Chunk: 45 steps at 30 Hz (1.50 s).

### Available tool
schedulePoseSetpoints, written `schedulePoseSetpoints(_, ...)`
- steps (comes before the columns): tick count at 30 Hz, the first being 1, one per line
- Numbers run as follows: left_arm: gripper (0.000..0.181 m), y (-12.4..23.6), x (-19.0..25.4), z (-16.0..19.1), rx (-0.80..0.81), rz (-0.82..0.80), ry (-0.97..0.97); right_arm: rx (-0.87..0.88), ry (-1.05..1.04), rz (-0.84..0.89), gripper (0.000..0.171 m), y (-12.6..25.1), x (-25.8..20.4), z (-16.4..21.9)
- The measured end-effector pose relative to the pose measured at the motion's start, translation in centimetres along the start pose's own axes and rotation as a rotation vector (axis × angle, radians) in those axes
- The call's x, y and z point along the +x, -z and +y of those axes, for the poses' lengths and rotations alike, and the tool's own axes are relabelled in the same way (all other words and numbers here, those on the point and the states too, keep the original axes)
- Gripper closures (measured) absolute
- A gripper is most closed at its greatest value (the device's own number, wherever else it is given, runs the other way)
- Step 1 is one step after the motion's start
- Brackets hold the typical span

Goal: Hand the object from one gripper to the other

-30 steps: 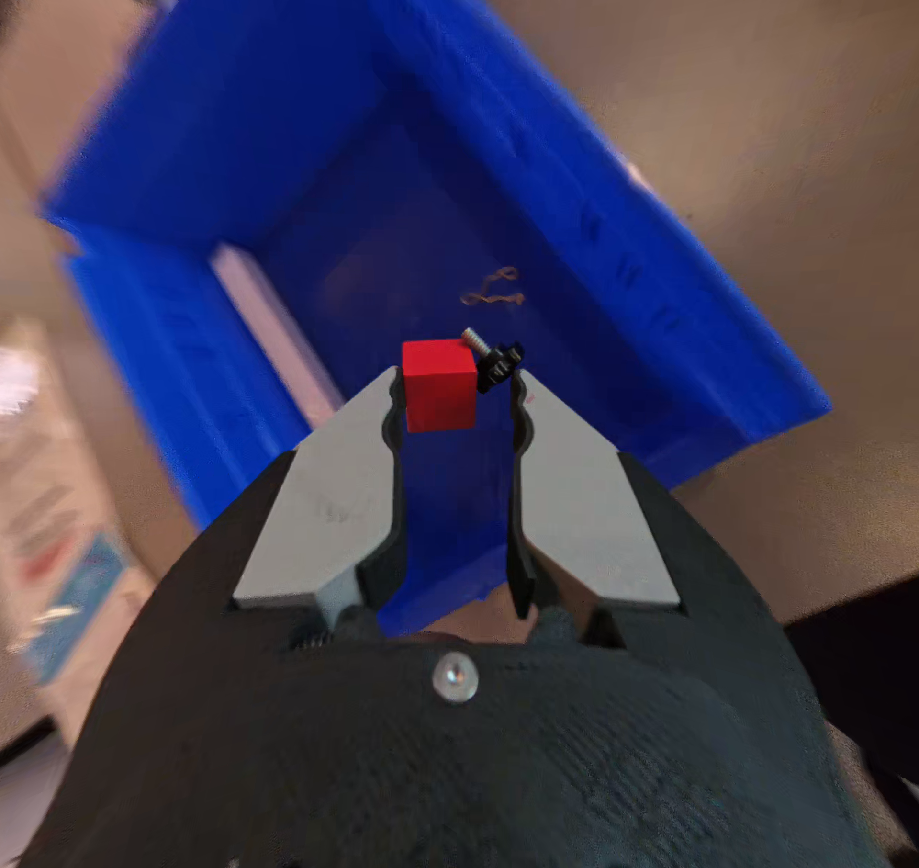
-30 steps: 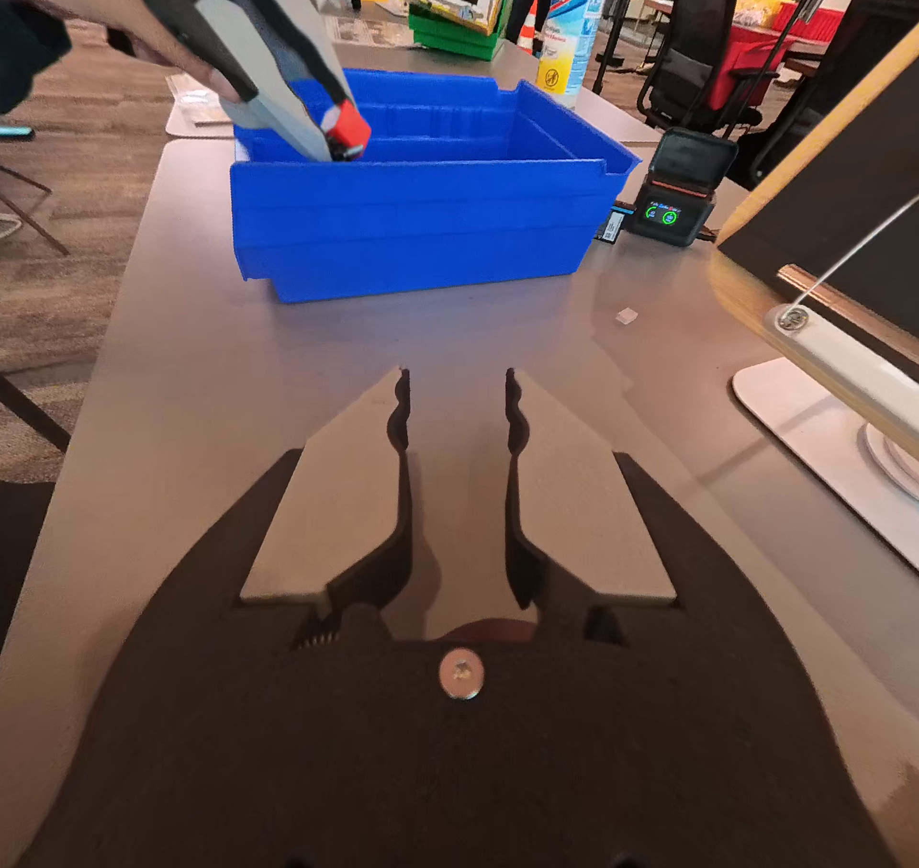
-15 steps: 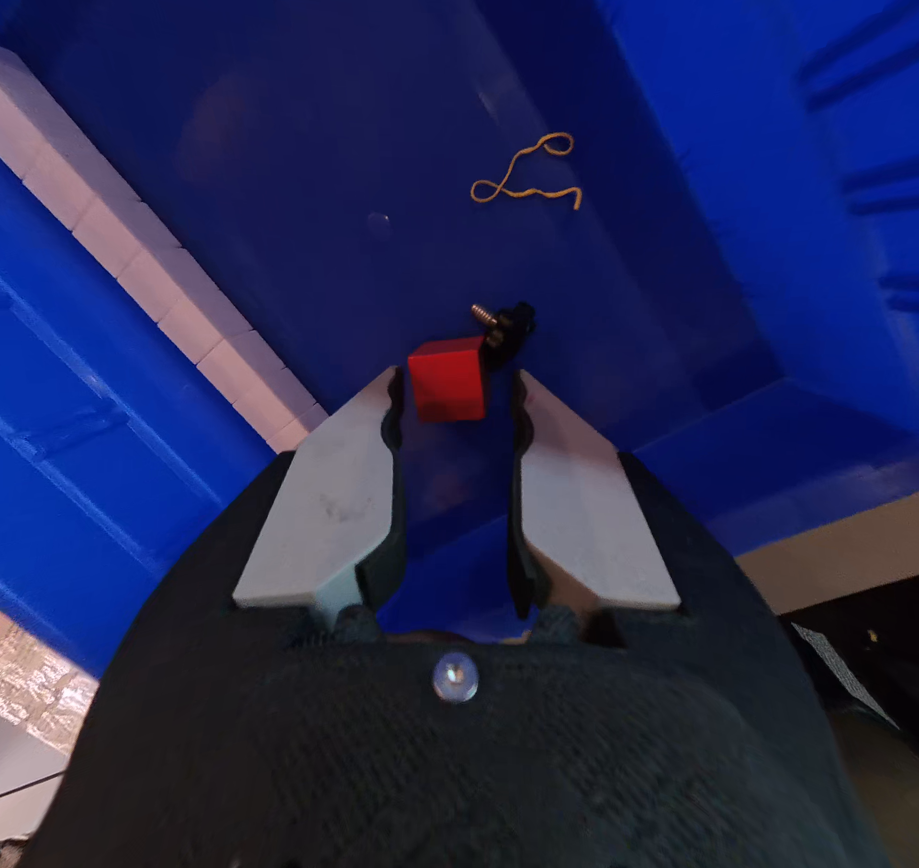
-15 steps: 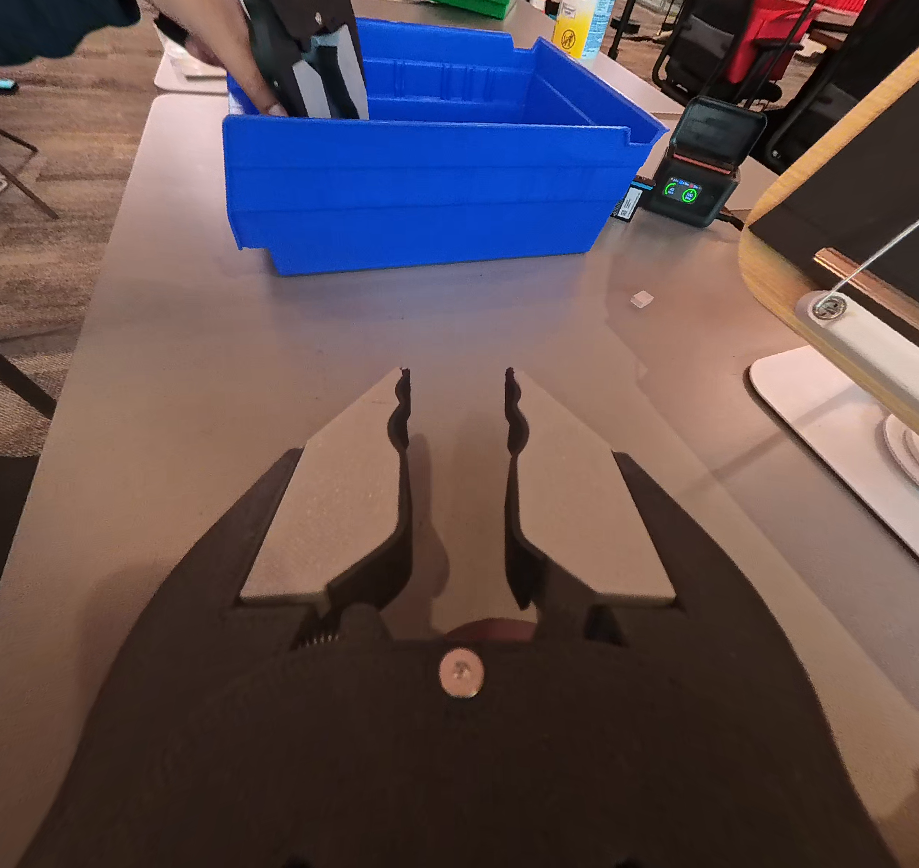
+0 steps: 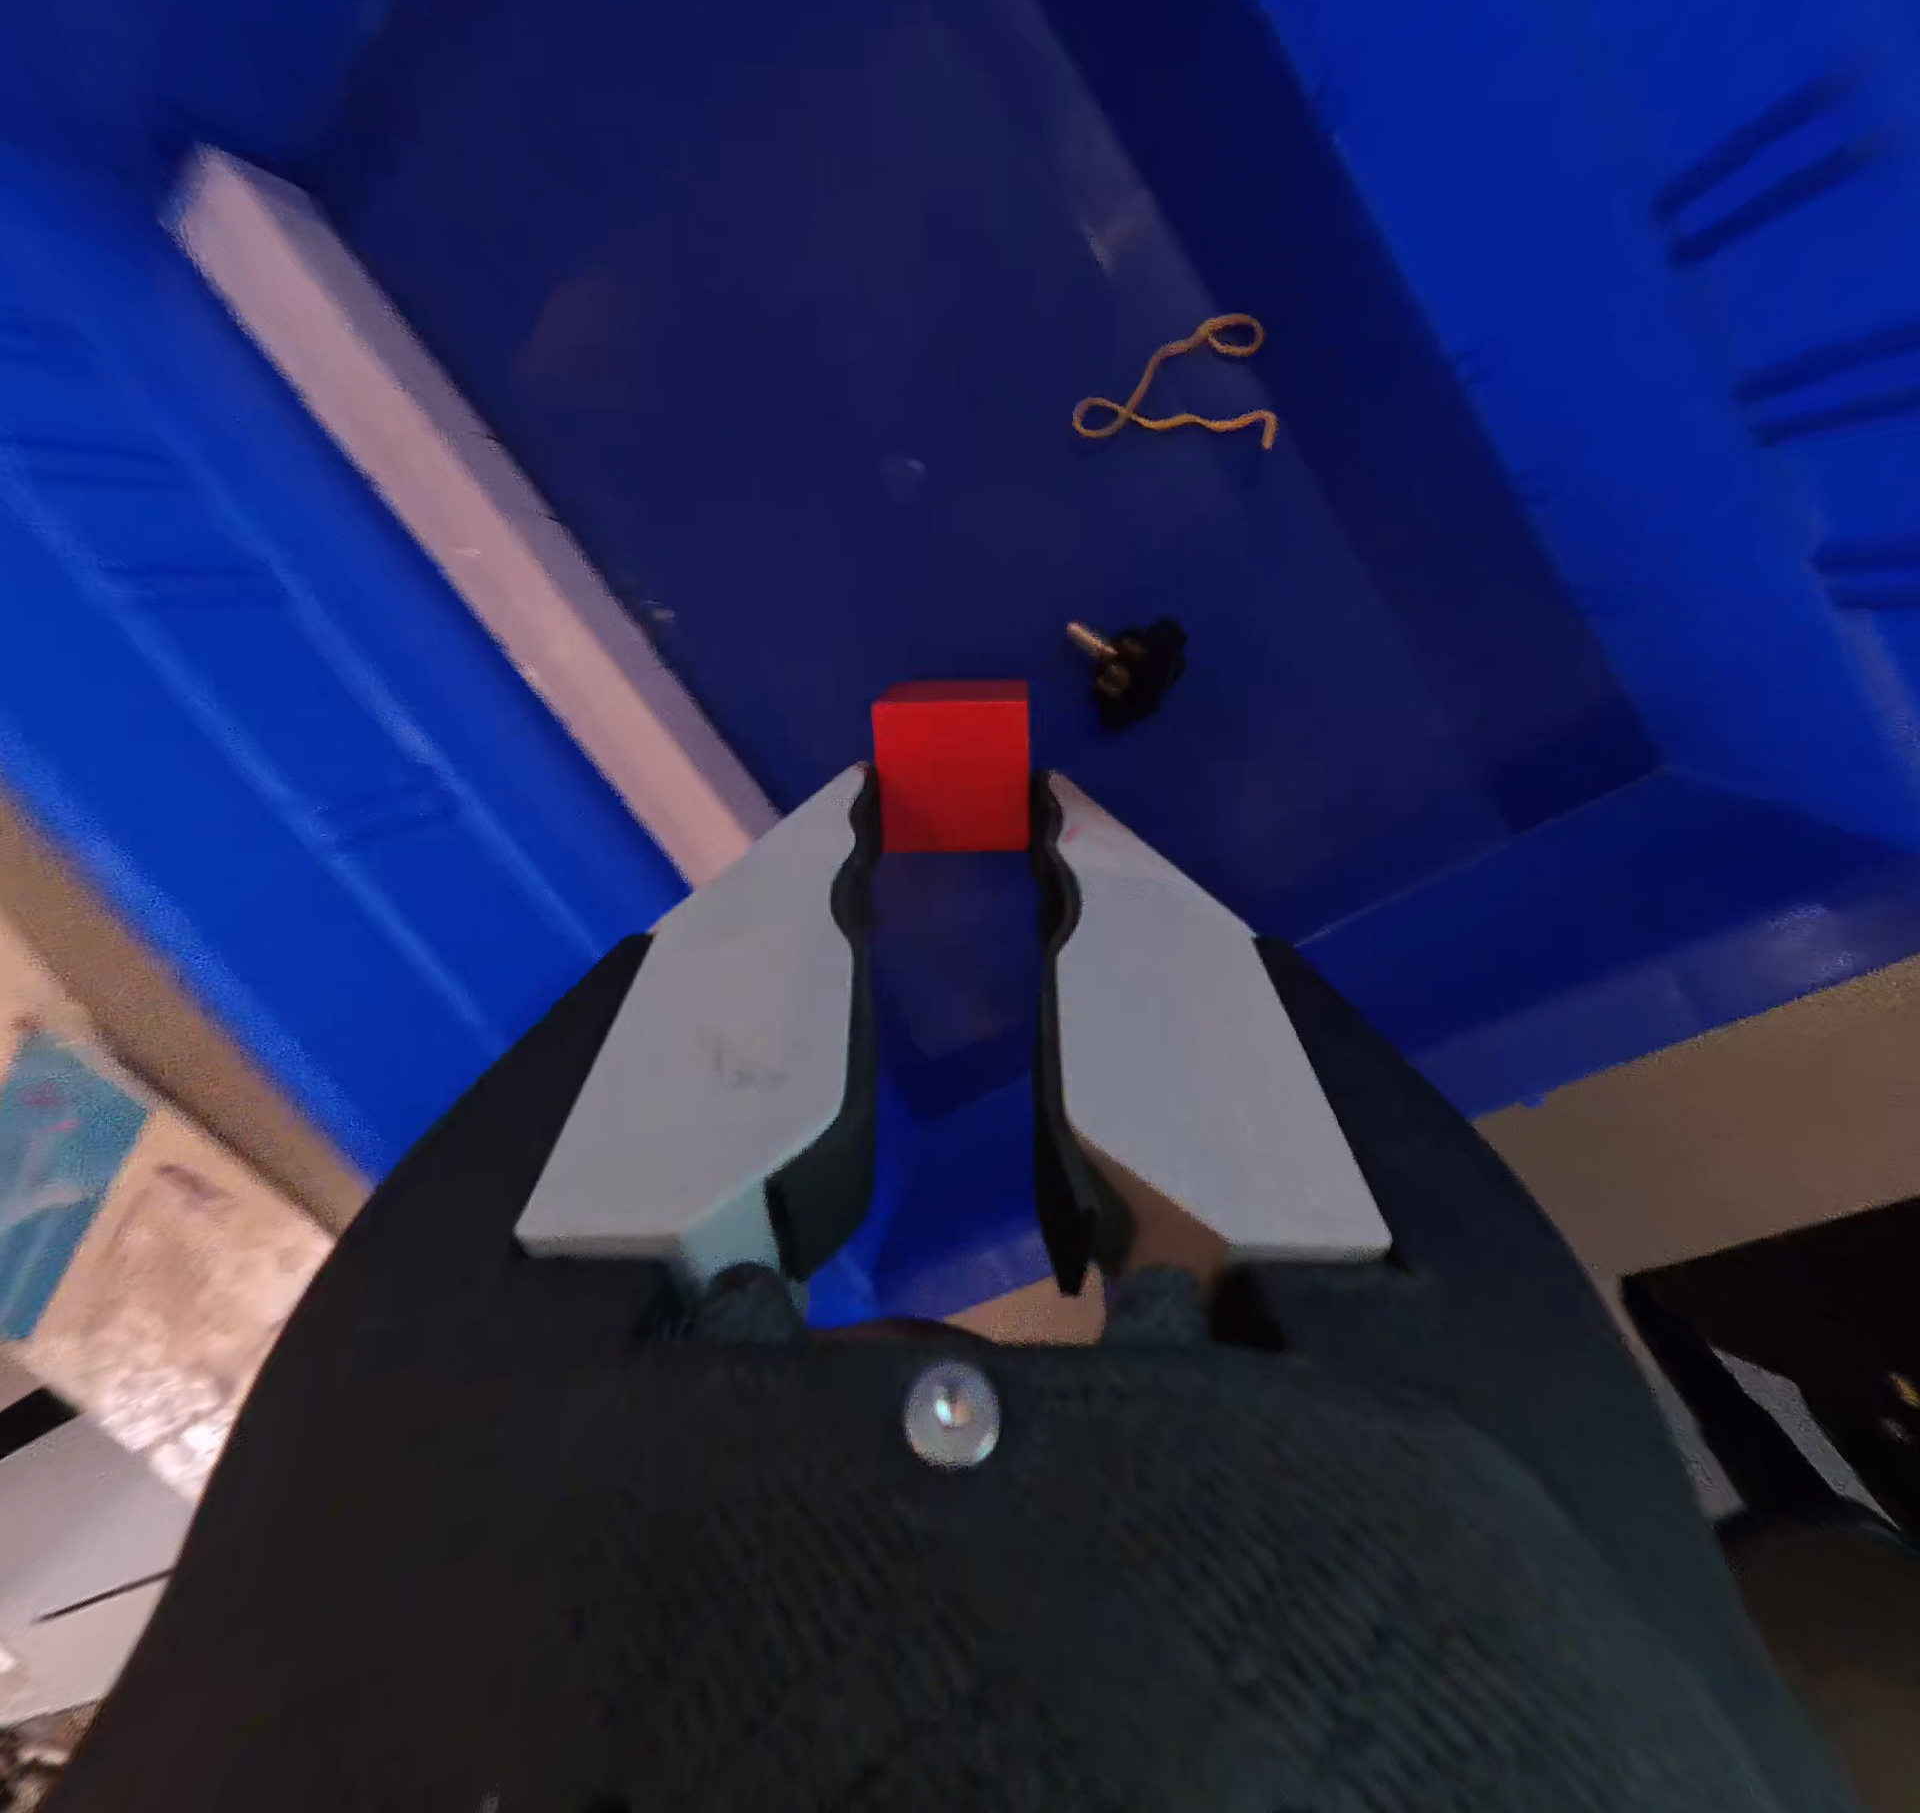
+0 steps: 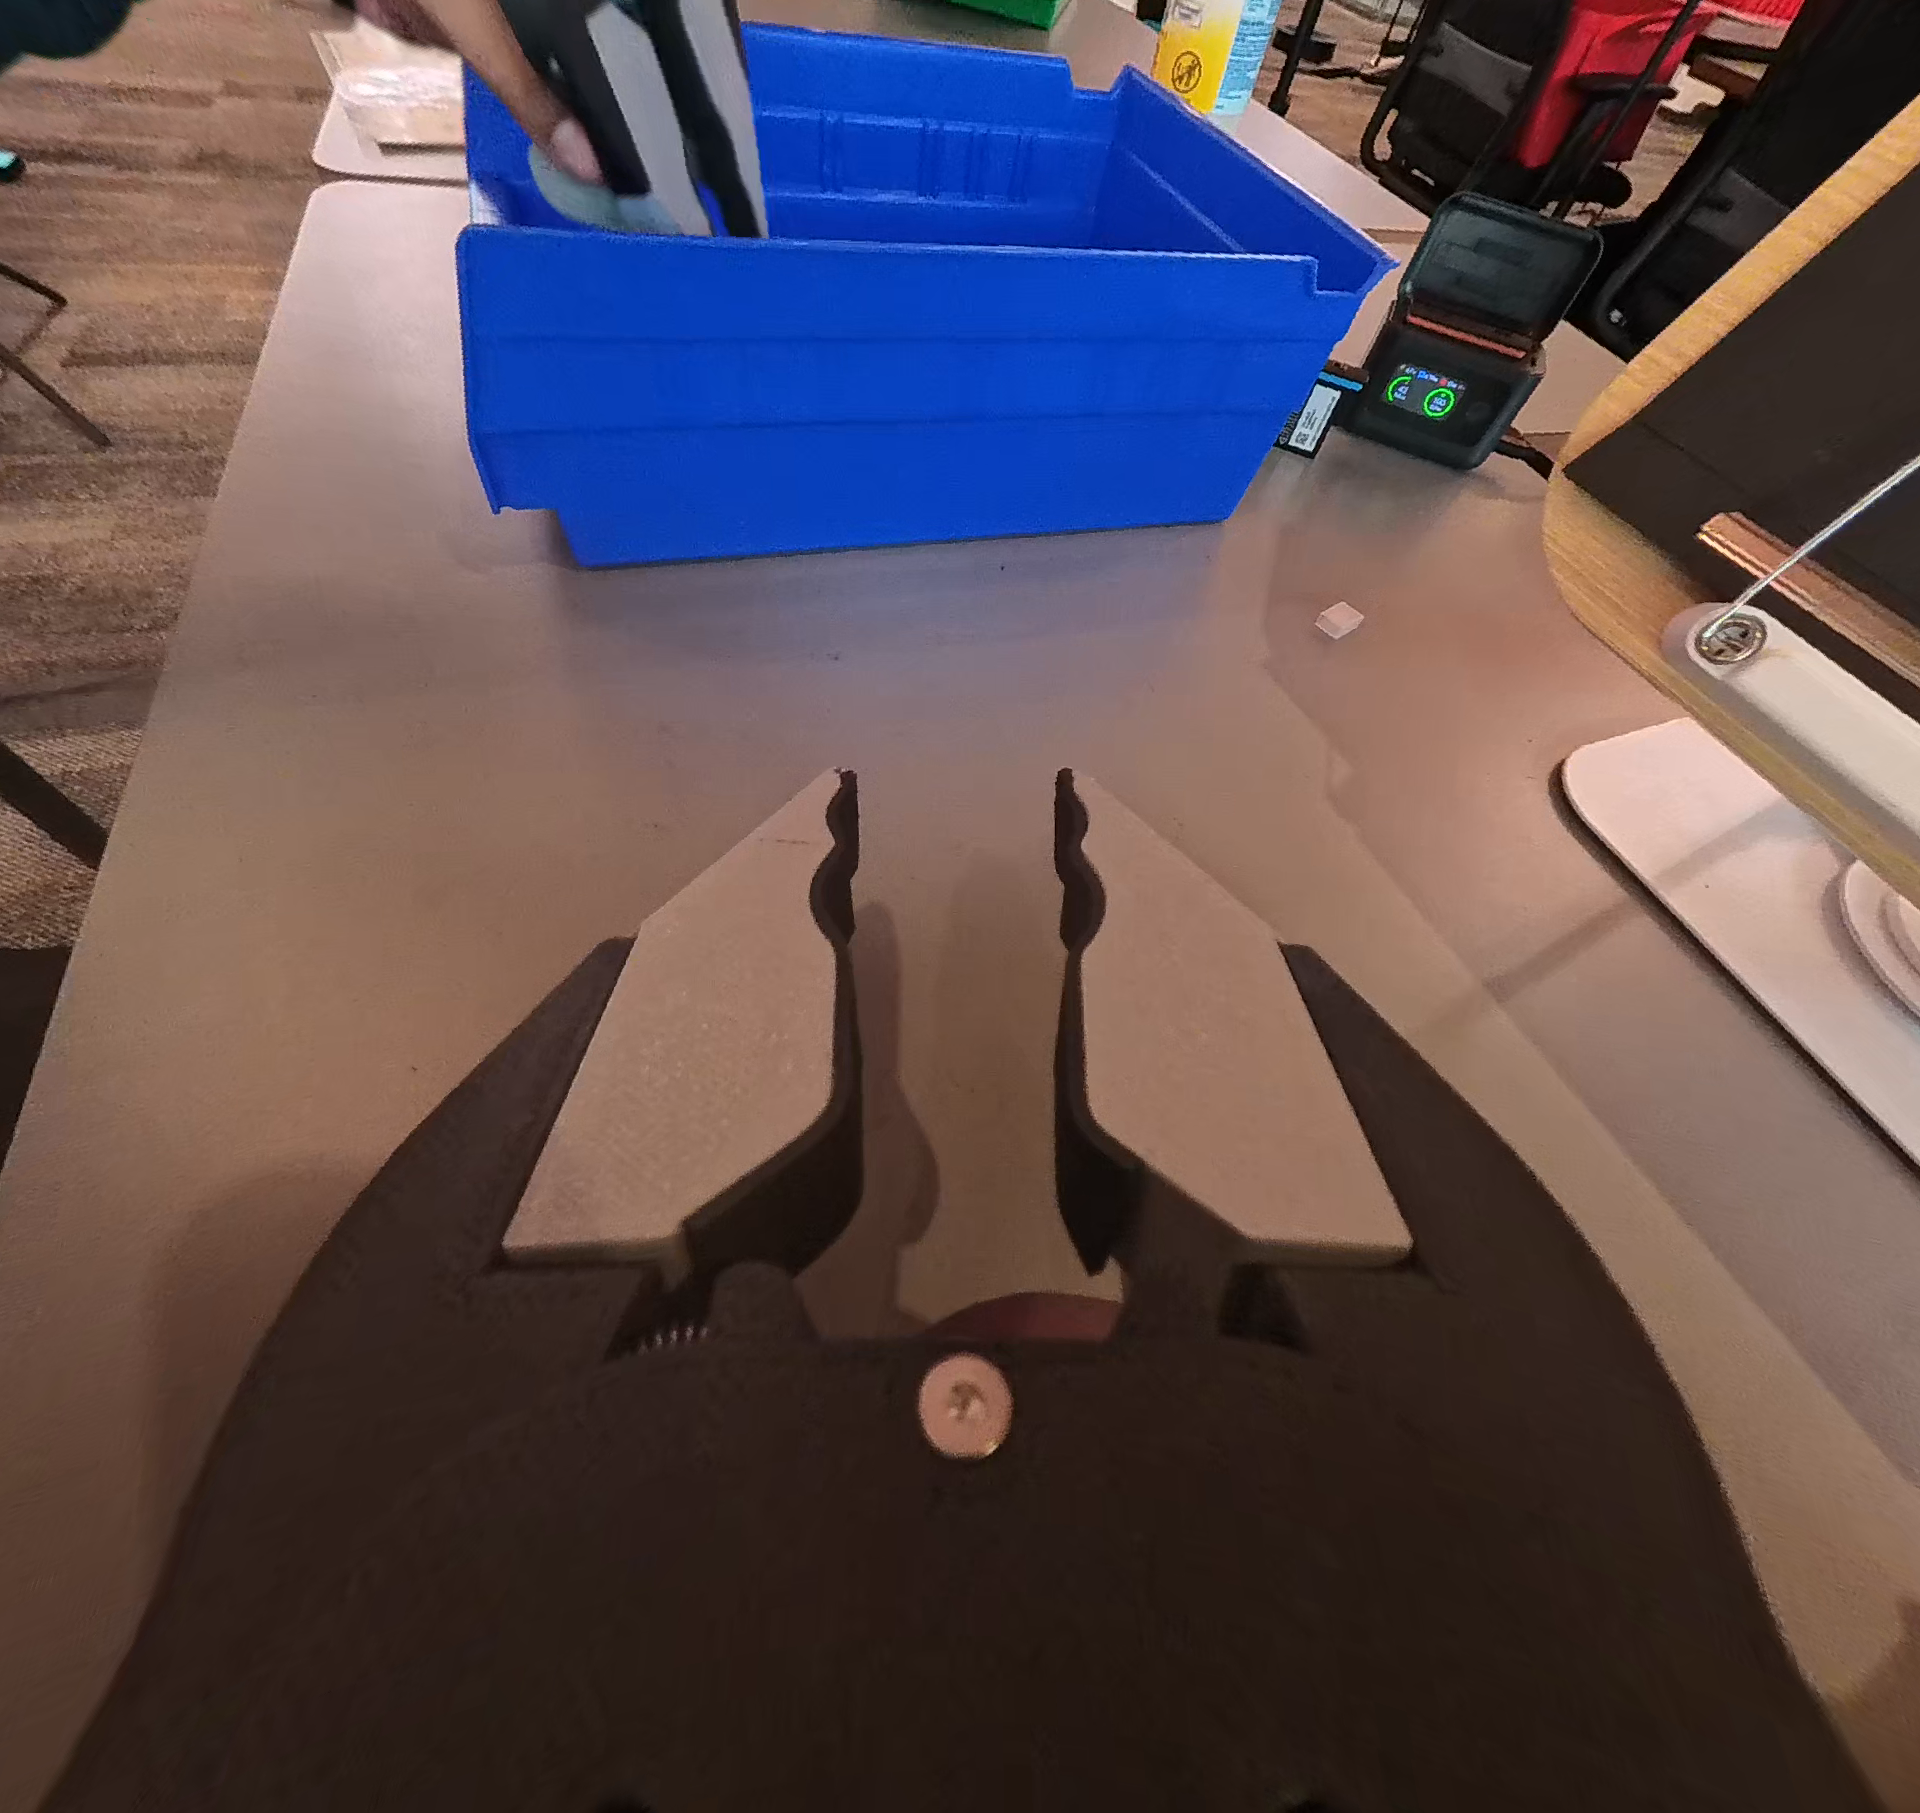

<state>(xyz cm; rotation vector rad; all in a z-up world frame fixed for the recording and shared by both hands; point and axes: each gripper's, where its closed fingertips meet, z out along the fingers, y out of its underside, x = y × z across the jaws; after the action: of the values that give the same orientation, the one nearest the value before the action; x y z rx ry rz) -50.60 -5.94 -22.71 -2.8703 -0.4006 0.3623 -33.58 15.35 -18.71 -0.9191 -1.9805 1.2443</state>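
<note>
The table (image 6: 436, 828) carries the blue bin (image 6: 883, 413). The left gripper (image 5: 951, 787) reaches down into the bin, its tips clamped on the red cube (image 5: 951, 766) above the bin floor. The right gripper (image 6: 951, 787) hovers over the table, spread and empty. A black screw (image 5: 1127, 667) and yellow string (image 5: 1174, 392) lie on the bin floor.

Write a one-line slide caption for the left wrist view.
Left gripper closed on a red cube inside the blue bin, a black thumbscrew nearby.
</note>
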Motion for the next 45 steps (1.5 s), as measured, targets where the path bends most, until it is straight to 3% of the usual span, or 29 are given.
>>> schedulePoseSetpoints(1,0.155,0.9,-0.5,-0.5,0.024,-0.039,-0.008,0.001,-0.003,-0.002,0.136,0.0,0.0,0.0)
schedulePoseSetpoints(6,0.155,7.2,-1.4,-6.0,0.282,-0.333,-0.089,-0.005,0.006,-0.009,0.136,-0.1,-0.2,0.0)
schedulePoseSetpoints(10,0.155,13.6,6.8,-14.0,0.726,-0.445,-0.239,0.093,-0.012,-0.104,0.128,0.8,-1.5,-1.7)
schedulePoseSetpoints(13,0.155,14.2,14.3,-18.3,0.952,-0.388,-0.31,0.218,-0.041,-0.159,0.126,2.3,-2.1,-4.0)
schedulePoseSetpoints(16,0.155,12.6,16.9,-21.6,1.111,-0.404,-0.272,0.308,-0.082,-0.121,0.128,3.6,-0.7,-5.3)
schedulePoseSetpoints(20,0.156,9.5,17.6,-24.3,1.224,-0.443,-0.233,0.361,-0.102,0.079,0.138,5.2,3.2,-5.3)
schedulePoseSetpoints(23,0.156,8.6,19.0,-25.5,1.277,-0.434,-0.349,0.313,-0.137,0.228,0.144,5.2,6.0,-4.0)
schedulePoseSetpoints(30,0.155,9.1,21.3,-25.1,1.37,-0.243,-0.51,0.376,-0.254,0.114,0.128,4.8,5.8,-4.3)
schedulePoseSetpoints(35,0.155,8.8,21.9,-24.8,1.327,-0.31,-0.564,0.366,-0.239,0.079,0.144,4.2,5.2,-4.3)
schedulePoseSetpoints(39,0.156,7.8,21.8,-24.5,1.275,-0.13,-0.467,0.28,-0.072,0.21,0.145,4.3,5.9,-3.8)
schedulePoseSetpoints(43,0.144,7.6,21.5,-23.7,1.231,0.32,-0.225,0.098,0.279,0.484,0.145,4.9,7.7,-2.3)
schedulePoseSetpoints(45,0.142,8.4,21.2,-23.5,1.243,0.546,-0.083,0.037,0.444,0.541,0.145,4.8,7.5,-2.0)
